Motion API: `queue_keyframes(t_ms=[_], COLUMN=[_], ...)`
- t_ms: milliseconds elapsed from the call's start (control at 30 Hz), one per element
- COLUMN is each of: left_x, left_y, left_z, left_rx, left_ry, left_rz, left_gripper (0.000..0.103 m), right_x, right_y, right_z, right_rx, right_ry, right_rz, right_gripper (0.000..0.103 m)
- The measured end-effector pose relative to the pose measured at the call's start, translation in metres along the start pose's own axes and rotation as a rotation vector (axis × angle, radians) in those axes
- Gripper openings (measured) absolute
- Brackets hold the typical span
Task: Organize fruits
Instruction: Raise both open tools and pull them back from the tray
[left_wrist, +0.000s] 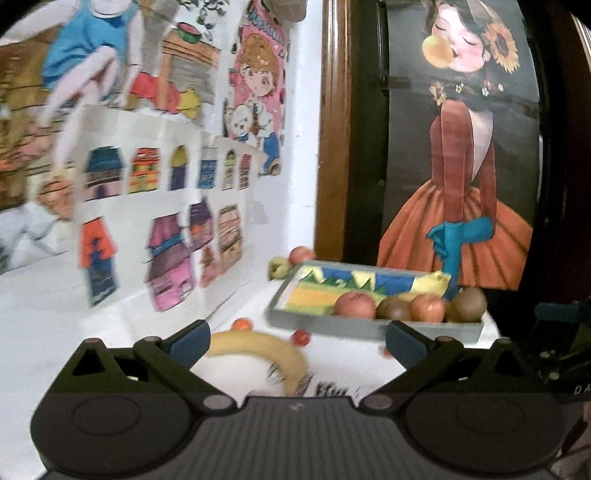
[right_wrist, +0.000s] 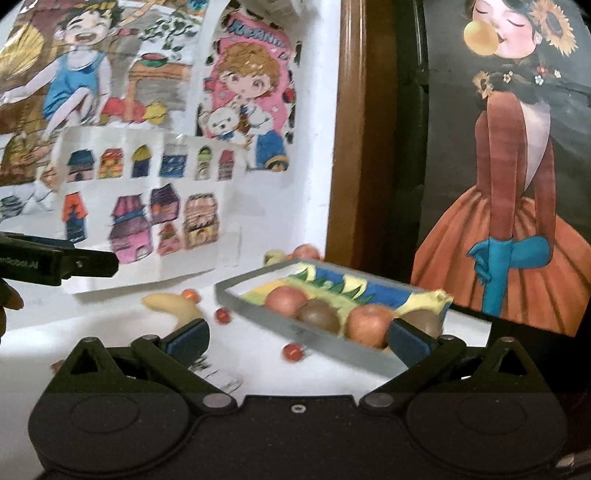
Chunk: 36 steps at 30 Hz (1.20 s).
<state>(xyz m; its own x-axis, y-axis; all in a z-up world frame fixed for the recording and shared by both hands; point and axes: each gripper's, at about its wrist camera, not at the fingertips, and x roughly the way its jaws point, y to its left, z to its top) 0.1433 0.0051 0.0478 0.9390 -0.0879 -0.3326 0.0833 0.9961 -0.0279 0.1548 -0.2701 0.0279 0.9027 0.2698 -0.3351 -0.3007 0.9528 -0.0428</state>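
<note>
the white counter (right_wrist: 110, 332) is carrying everything, with drawings propped along the wall (right_wrist: 317, 147) behind it. a grey tray (right_wrist: 280, 325) with a painted lining is sitting toward the right, just in front of a large painting of a girl in an orange dress (right_wrist: 517, 258). two reddish apples (right_wrist: 286, 300) and two brown fruits (right_wrist: 318, 314) are lying in a row along the tray's near side. a banana (left_wrist: 258, 349) is lying on the counter left of the tray, with small red fruits (right_wrist: 293, 352) scattered near it. another apple (left_wrist: 301, 254) and a greenish fruit (left_wrist: 279, 267) are resting behind the tray by the wall. the left claw (left_wrist: 295, 343) is hovering spread wide, with the banana between its fingers but untouched. the right claw (right_wrist: 297, 341) is also spread wide, pinching nothing, its right finger (right_wrist: 410, 341) overlapping the tray's near edge in view.
</note>
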Motion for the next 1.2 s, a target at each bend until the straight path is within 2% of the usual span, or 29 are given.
queue_keyframes(t_ms=[200,500,833,967,1200], left_x=[-0.026,-0.033,-0.010,0.004,0.047], left_y=[0.017,0.029,0.040,0.044,0.037], left_z=[-0.018,-0.030,-0.031,-0.026,-0.021], left_rx=[0.001,0.003,-0.013,-0.023,0.008], left_ry=[0.023,0.048,0.093,0.100,0.145], left_rz=[0.014,0.021,0.033,0.028,0.011], left_gripper=[0.103,0.103,0.103,0.103,0.103], right_x=[-0.020,-0.029,-0.008,0.005,0.047], right_y=[0.032,0.052,0.047,0.036,0.012], right_z=[-0.016,-0.036,-0.029,-0.024,-0.011], right_rx=[0.015,0.003,-0.031,-0.003,-0.055], right_ry=[0.058,0.133,0.152,0.139,0.173], right_rz=[0.001,0.001,0.018,0.077,0.154], right_gripper=[0.102,0.102,0.102,0.102,0.102])
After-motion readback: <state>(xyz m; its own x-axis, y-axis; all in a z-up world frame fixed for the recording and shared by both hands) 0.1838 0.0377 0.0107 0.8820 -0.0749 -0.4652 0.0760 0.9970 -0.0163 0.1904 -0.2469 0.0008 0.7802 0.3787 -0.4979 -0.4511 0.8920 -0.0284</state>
